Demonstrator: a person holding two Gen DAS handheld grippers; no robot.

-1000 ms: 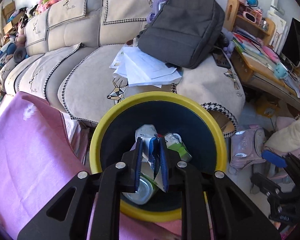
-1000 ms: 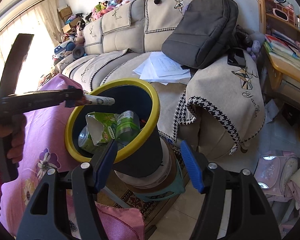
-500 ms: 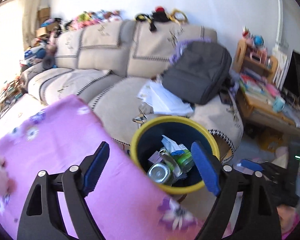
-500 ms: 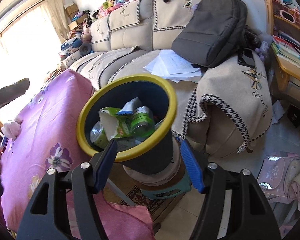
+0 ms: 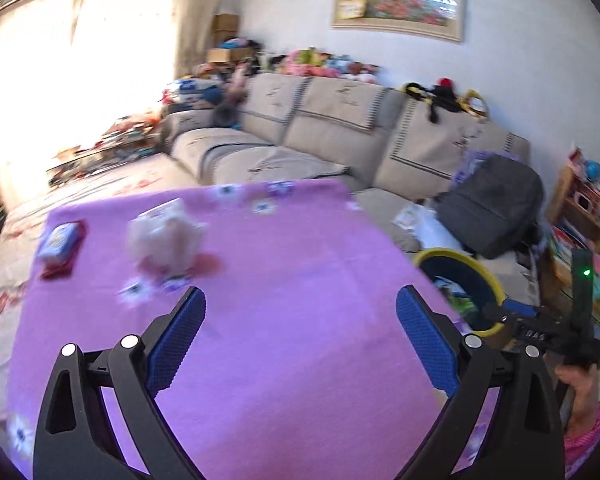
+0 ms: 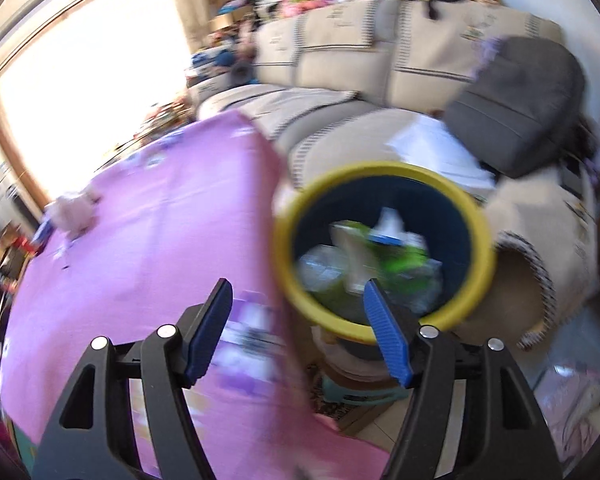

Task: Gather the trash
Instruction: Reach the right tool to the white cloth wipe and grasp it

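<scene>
Purple tablecloth: crumpled tissue wad at my eleven o'clock, no clear long axis. My left gripper, nearer, jaws opening, empty. Right gripper half-open, empty, facing yellow-rimmed bin.

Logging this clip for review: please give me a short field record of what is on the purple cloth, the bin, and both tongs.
surface: purple cloth with flower print
on cloth: crumpled whitish wad; small blue and red pack beside it
bin: yellow-rimmed bin, off the cloth's edge, holding trash
left tongs: jaws opening, nothing between them
right tongs: open, empty, near the bin
image quality: motion blur
</scene>
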